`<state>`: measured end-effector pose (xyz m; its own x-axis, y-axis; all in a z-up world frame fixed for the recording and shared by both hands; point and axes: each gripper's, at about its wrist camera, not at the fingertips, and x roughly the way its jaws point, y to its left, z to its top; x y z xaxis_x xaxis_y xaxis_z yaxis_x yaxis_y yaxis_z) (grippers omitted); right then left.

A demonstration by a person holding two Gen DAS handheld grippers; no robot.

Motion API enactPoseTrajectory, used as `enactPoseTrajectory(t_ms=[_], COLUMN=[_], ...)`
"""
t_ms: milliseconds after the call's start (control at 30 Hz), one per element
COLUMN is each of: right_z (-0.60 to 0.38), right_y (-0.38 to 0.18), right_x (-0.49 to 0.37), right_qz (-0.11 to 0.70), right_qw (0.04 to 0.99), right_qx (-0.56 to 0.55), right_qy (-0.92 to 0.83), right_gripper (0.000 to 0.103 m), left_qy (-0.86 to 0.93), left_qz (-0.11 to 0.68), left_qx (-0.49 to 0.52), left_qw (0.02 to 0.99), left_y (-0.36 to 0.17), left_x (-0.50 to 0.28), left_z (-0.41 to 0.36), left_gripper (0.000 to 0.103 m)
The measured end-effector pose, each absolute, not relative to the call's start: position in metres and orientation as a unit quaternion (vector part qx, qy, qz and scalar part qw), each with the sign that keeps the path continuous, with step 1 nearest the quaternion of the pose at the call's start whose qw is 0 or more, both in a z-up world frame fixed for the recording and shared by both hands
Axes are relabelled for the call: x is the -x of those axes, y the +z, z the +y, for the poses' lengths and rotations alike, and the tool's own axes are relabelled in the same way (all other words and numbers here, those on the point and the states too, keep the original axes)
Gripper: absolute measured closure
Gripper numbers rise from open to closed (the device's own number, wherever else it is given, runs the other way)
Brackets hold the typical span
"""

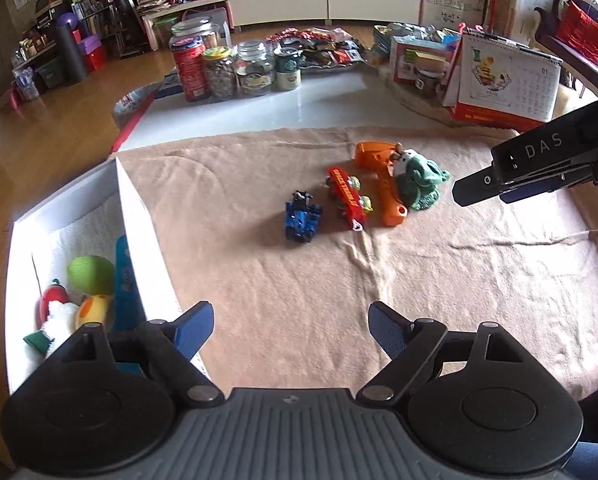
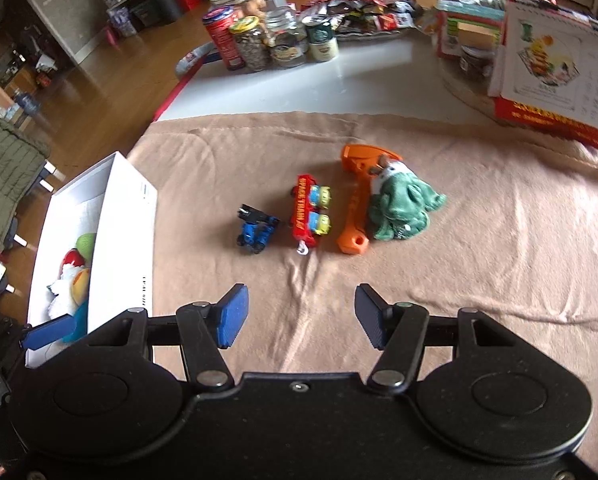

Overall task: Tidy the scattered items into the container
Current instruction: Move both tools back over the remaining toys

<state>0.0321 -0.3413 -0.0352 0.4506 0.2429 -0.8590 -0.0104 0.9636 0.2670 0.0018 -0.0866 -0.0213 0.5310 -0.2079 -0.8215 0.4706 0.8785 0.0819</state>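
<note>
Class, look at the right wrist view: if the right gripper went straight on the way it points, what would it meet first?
Probably the bare tan cloth just short of the red toy train; nothing lies between its open fingers. Depth is unclear.

Bare tan cloth (image 2: 439,280) lies open ahead of both tongs, an unobstructed lane to four toys bunched mid-bench: blue vehicle (image 2: 256,229), red train (image 2: 310,211), orange tool (image 2: 357,200), green plush (image 2: 401,210). The white box (image 1: 139,216) walls the left; jars (image 1: 235,68) and a calendar (image 1: 507,80) crowd the far edge.

right gripper (image 2: 299,320) hangs open and empty over the cloth (image 2: 459,260), short of the red train (image 2: 303,216).
</note>
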Motion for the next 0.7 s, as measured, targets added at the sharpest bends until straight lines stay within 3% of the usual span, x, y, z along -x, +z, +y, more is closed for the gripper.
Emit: enactPoseTrajectory(t_ms=[400, 700], right_z=[-0.406, -0.412], right_y=[-0.097, -0.108], right_x=[-0.032, -0.089], right_qz=[0.548, 0.506], right_qw=[0.824, 0.849], right_qx=[-0.145, -0.15], right_qy=[-0.008, -0.027], right_gripper=[0.045, 0.044], left_qy=[-0.211, -0.2], left_qz=[0.492, 0.522], left_qx=[-0.147, -0.116], left_qw=[0.832, 0.821], left_y=[-0.087, -0.115], left_x=[-0.001, -0.016], left_z=[-0.127, -0.126], left_gripper=[0.017, 0.017])
